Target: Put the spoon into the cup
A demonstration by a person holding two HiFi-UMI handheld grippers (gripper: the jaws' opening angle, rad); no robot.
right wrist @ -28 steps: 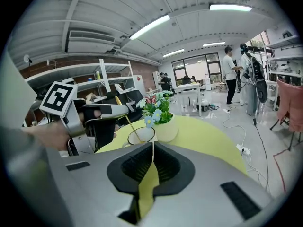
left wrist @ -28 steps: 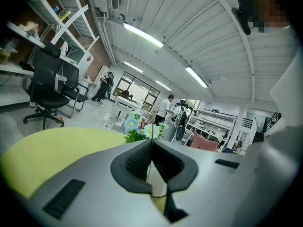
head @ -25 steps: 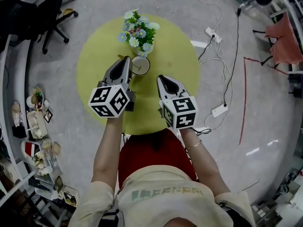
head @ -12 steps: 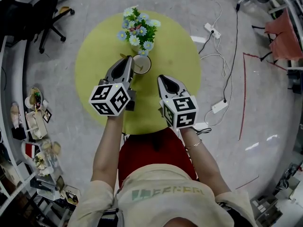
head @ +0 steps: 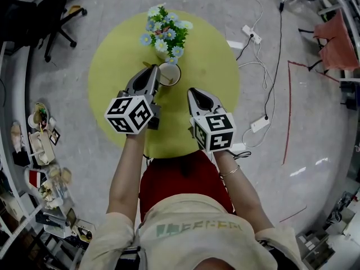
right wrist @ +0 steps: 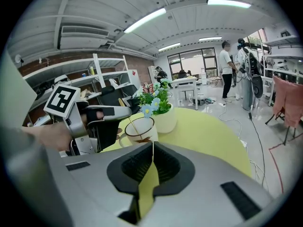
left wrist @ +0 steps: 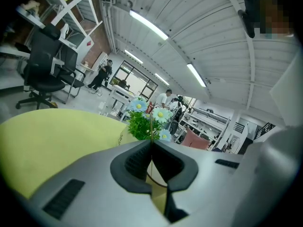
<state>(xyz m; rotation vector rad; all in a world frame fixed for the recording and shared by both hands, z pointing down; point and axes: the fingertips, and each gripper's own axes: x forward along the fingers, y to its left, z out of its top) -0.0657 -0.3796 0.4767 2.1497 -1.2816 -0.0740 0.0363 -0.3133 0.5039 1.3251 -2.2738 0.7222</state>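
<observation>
Now one spoon (right wrist: pixel 129 118) in one cup (right wrist: pixel 142 132) (left hand-held gripper (left wrist: pixel 151 142) holds).

Blue and white flowers (head: pixel 163 34) in a pot stand on the round yellow surface (head: pixel 112 77). A power strip (head: pixel 251 37) lies on the floor (head: pixel 315 111), an office chair (head: pixel 50 13) farther left.

A white cup (head: pixel 169 73) with a dark rim is seen standing upright on the round yellow bench (head: pixel 208 55). A thin golden spoon (right wrist: pixel 130 126) is leaned inside it, lower end down in the cup. Its slanted handle is pinched at the top by the left tool (head: pixel 152 68).
</observation>
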